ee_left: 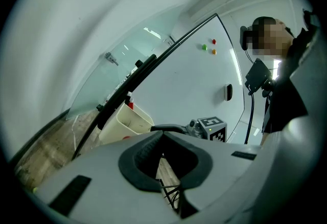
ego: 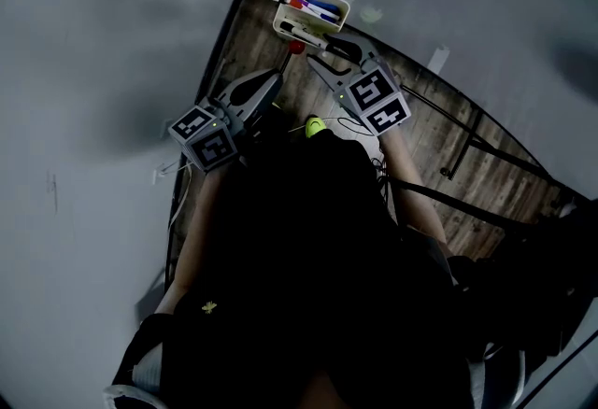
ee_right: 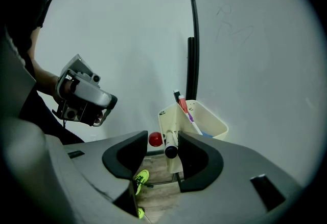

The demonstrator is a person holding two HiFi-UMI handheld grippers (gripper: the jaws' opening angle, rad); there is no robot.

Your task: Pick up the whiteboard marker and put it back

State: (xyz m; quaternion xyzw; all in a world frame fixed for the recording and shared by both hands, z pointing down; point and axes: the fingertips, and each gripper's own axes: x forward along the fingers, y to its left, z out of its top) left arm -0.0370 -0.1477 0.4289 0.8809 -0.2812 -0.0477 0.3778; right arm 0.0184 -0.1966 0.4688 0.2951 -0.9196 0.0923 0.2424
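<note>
At the tray (ee_right: 214, 125) on the whiteboard (ee_right: 117, 34): marker (ee_right: 170, 142) lies propped on the tray's near rim, dark end toward the right gripper view. Whether its far end sits inside among the other pens (ee_right: 184, 108) I cannot tell. Right tongs (ee_right: 163, 138) stand wide apart around it. The marker is close against one pad and the other pad is well clear, so no squeeze on it. Left tongs (ee_left: 162, 135) are together on nothing, held off to the side of the tray. Red magnet (ee_right: 155, 139) just beside the tray.

Handling, my read: light, stiff plastic barrel, smooth and round, apt to roll or pivot between pads. Not fragile. Best hold is mid-barrel, pads square across it, clear of the cap. It looks about set back, though a nudge could tip it off the rim.
</note>
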